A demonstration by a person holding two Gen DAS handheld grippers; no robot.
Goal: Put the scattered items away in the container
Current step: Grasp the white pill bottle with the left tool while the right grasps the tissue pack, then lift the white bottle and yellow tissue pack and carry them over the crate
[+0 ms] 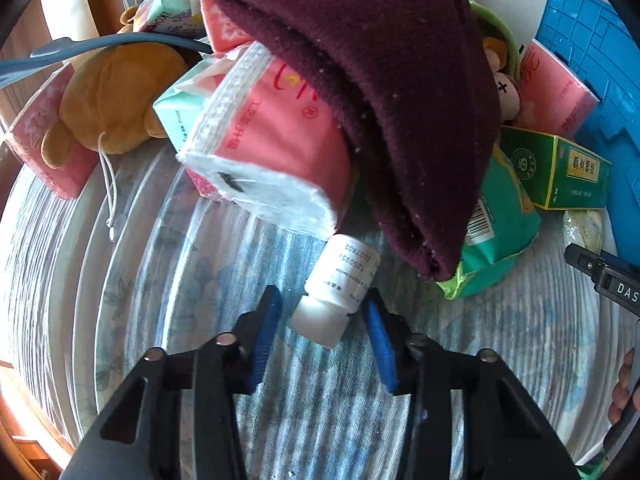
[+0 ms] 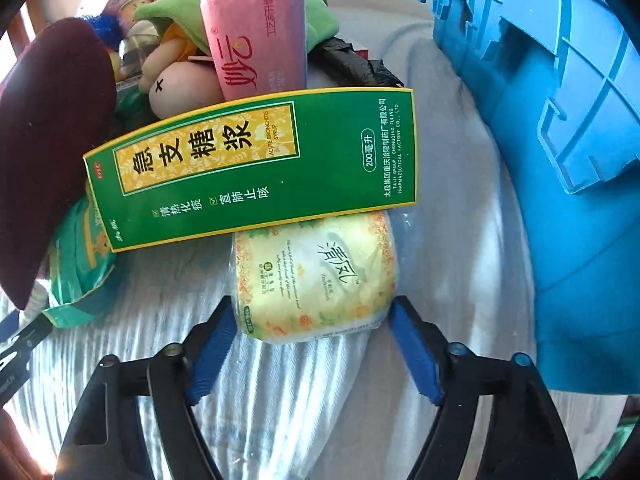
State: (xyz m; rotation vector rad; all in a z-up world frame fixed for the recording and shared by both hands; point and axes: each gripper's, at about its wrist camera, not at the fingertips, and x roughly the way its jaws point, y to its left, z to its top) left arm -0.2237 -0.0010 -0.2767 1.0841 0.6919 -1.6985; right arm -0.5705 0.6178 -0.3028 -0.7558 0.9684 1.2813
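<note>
A small white pill bottle [image 1: 340, 276] lies on the striped cloth, its cap toward me and its far end under a pink tissue pack [image 1: 276, 140]. My left gripper [image 1: 322, 304] straddles the cap. The right pad is at the bottle's side, and a strip of cloth shows between the left pad and the cap. A yellow-green tissue pack [image 2: 316, 276] lies partly under a green syrup box [image 2: 256, 168]. My right gripper [image 2: 312, 316] has both blue pads against that pack's sides. The blue crate [image 2: 560, 100] stands to the right, with its corner [image 1: 592, 60] in the left wrist view.
A dark red knit hat [image 1: 380, 92] drapes over the pile. Around it lie a brown plush bear [image 1: 108, 108], a green snack bag [image 1: 496, 236], a second pink tissue pack [image 2: 256, 36] and plush toys [image 2: 180, 88]. The right gripper's tip [image 1: 600, 276] shows in the left wrist view.
</note>
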